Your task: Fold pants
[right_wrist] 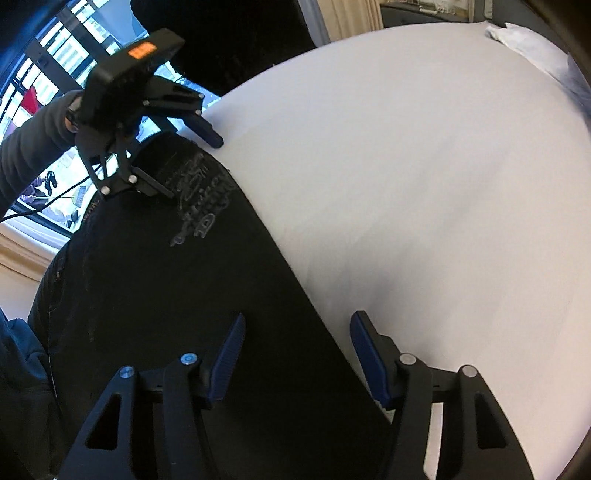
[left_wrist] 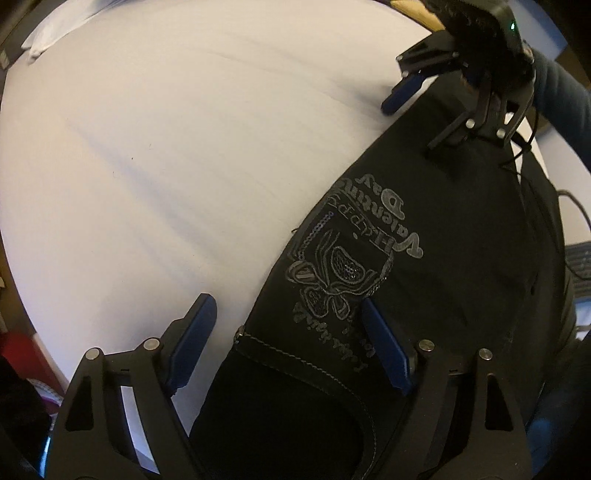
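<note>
1. Lying along the near edge of a white sheet (left_wrist: 177,155), black pants (left_wrist: 443,266) are seen with a grey print on which "Valentine" and "Day" can be read upside down in the left wrist view; the smaller script below it cannot be made out.
2. In the right wrist view the same print (right_wrist: 201,201) is too blurred to be read.
3. The left gripper (left_wrist: 288,339) is held spread, one blue pad over the sheet and the other over the print, with the fabric's edge between them.
4. The right gripper (right_wrist: 297,350) is likewise spread across the pants' edge, nothing being pinched.
5. An orange display (right_wrist: 141,50) on the left gripper is shown only by the right wrist view.
6. A green light (left_wrist: 512,26) on the right gripper is shown only by the left wrist view.
</note>
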{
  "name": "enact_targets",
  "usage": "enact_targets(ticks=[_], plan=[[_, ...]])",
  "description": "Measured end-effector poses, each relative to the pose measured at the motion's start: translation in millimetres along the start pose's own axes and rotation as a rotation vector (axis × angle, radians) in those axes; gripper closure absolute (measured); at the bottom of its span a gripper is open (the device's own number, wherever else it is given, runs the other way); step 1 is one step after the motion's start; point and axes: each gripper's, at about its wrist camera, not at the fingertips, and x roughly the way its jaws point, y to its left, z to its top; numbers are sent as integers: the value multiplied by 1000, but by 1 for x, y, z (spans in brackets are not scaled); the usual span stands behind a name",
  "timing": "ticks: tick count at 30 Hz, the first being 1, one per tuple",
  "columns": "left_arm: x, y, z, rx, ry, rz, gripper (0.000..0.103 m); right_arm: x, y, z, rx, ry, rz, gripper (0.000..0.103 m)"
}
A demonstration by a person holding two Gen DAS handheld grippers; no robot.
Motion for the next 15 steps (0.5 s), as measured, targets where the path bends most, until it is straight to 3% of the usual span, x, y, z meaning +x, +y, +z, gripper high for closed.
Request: enact_targets(ticks=[1, 3, 4, 5, 8, 11, 15], plan=[[1, -2, 0, -1, -5, 0, 29, 0, 0, 3, -2, 1, 1, 41], [8, -19, -2, -1, -17, -12, 48, 0, 1, 10, -12, 17, 10, 45], [6, -23, -4, 4, -25, -18, 72, 2, 5, 13, -33, 35, 8, 50], [3, -27, -7, 9, -27, -35, 86, 3, 9, 13, -51, 49, 4, 51], [1, -49, -7, 89, -43, 15, 94, 4, 17, 19, -89, 77, 11, 56], [-13, -72, -14, 172, -114, 71, 95, 9, 16, 26, -84, 93, 23, 56], [-30, -83, -27, 203, -171, 94, 95, 13, 8, 32, -74, 113, 34, 63]])
